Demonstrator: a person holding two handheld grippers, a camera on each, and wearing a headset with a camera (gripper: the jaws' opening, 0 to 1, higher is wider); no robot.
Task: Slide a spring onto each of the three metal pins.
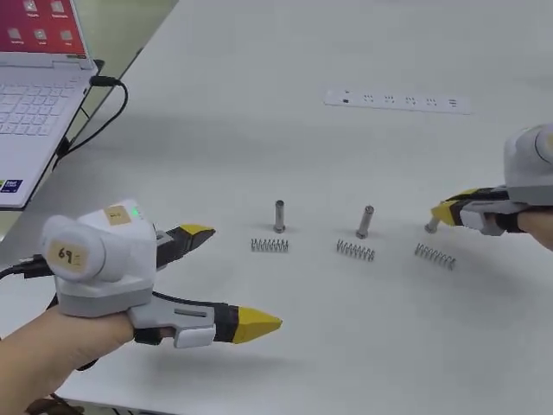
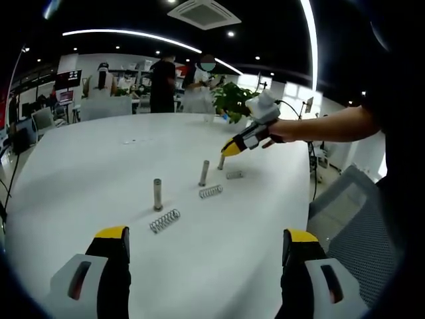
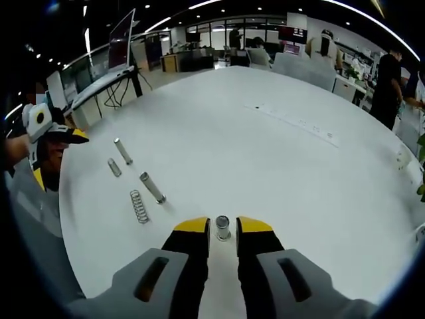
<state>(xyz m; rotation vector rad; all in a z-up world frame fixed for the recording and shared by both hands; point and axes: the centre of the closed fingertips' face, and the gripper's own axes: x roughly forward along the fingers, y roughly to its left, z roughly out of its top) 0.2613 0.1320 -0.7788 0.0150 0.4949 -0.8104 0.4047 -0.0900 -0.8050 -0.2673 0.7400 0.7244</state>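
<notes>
Three short metal pins stand in a row on the white table: left pin (image 1: 279, 216), middle pin (image 1: 365, 221), right pin (image 1: 430, 226). A spring lies flat in front of each: left spring (image 1: 270, 245), middle spring (image 1: 355, 251), right spring (image 1: 434, 256). My right gripper (image 1: 442, 214) reaches in from the right, its yellow-tipped jaws shut on the right pin (image 3: 222, 228). My left gripper (image 1: 229, 277) hovers low at the near left with its jaws wide open and nothing between them, well short of the left pin (image 2: 157, 194) and the left spring (image 2: 165, 220).
An open laptop (image 1: 34, 95) with a black cable (image 1: 108, 108) sits at the far left edge. A white power strip (image 1: 397, 101) lies at the back of the table. In the left gripper view several people (image 2: 163, 83) stand behind the table.
</notes>
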